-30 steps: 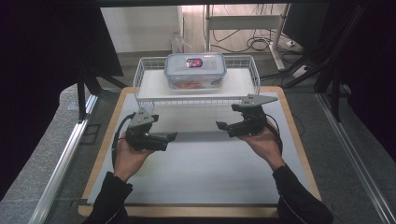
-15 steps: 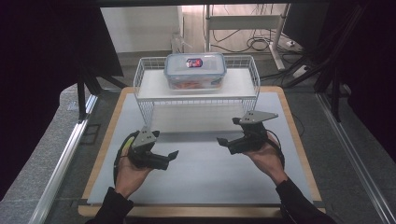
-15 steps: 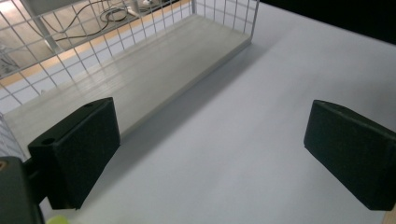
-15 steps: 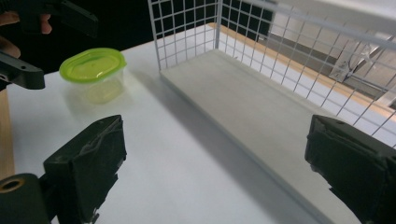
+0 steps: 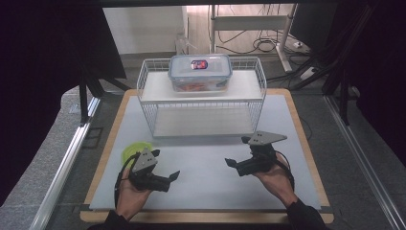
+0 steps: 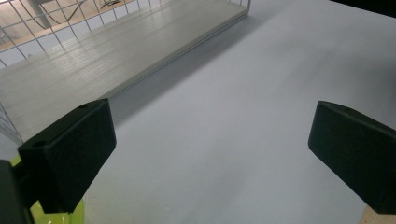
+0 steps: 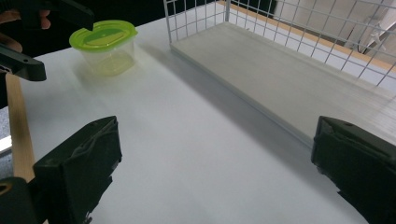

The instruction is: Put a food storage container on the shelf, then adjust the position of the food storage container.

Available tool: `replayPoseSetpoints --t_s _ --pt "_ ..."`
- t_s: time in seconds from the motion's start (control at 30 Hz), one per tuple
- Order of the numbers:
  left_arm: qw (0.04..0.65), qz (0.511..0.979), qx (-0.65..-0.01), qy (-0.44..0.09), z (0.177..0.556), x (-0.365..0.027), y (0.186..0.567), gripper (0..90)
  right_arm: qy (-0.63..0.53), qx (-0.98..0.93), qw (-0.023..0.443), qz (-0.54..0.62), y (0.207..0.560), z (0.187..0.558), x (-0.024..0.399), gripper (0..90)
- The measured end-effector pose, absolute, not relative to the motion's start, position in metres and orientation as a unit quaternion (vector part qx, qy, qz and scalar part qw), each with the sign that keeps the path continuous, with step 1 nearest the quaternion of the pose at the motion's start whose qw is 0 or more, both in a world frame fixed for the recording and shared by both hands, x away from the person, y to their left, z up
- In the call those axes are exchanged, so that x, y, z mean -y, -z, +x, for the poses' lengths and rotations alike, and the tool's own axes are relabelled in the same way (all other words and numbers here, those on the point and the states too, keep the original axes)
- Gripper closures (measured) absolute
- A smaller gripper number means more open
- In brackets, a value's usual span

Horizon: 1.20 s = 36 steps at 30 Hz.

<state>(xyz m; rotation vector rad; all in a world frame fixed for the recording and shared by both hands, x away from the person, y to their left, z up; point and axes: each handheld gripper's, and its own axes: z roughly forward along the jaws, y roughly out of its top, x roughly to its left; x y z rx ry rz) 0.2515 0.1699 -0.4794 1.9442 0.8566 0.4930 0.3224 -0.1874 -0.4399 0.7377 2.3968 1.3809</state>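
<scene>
My left gripper [image 5: 171,178] hangs low over the white mat [image 5: 206,158] at the front left, jaws pointing right. It is open, has just been opening wider, and holds nothing [image 6: 212,154]. A small clear tub with a green lid [image 5: 130,152] stands just behind it, also seen in the right gripper view [image 7: 105,46]. My right gripper [image 5: 233,166] is at the front right with its jaws pointing left. It too is open, has just been opening, and has only bare mat between its jaws [image 7: 215,163].
A white wire rack [image 5: 201,103] with two shelves stands at the back of the mat. A clear lidded box with a blue rim [image 5: 200,72] sits on its top shelf. The lower shelf [image 7: 289,79] is bare. A wooden board edge [image 5: 306,139] frames the mat.
Both hands have drawn back from the rack's front toward the near edge and sunk lower. The green-lidded tub has come into sight beside the left gripper.
</scene>
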Motion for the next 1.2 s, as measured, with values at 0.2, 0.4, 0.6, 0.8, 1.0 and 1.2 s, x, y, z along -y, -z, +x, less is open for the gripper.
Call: replayPoseSetpoints --t_s 0.2,0.4,0.6,0.8,1.0,1.2 --pt "0.458 0.794 -0.343 -0.204 0.243 -0.166 0.491 0.3 -0.476 -0.828 0.148 0.257 0.454 0.311 0.192 1.5" --pt "0.443 0.808 -0.330 -0.205 0.235 -0.161 0.501 0.2 -0.466 -0.833 0.153 0.255 0.466 0.301 0.198 1.8" --pt "0.420 0.824 -0.322 -0.204 0.232 -0.154 0.510 0.0 -0.449 -0.842 0.150 0.261 0.481 0.295 0.203 1.7" --pt "0.413 0.826 -0.325 -0.204 0.234 -0.155 0.513 0.0 -0.429 -0.854 0.134 0.263 0.491 0.295 0.204 1.7" --pt "0.411 0.819 -0.352 -0.191 0.237 -0.159 0.507 0.3 -0.434 -0.850 0.135 0.267 0.491 0.296 0.205 1.8" --pt "0.401 0.819 -0.365 -0.189 0.240 -0.162 0.504 12.3 -0.436 -0.849 0.138 0.265 0.491 0.296 0.204 1.9"
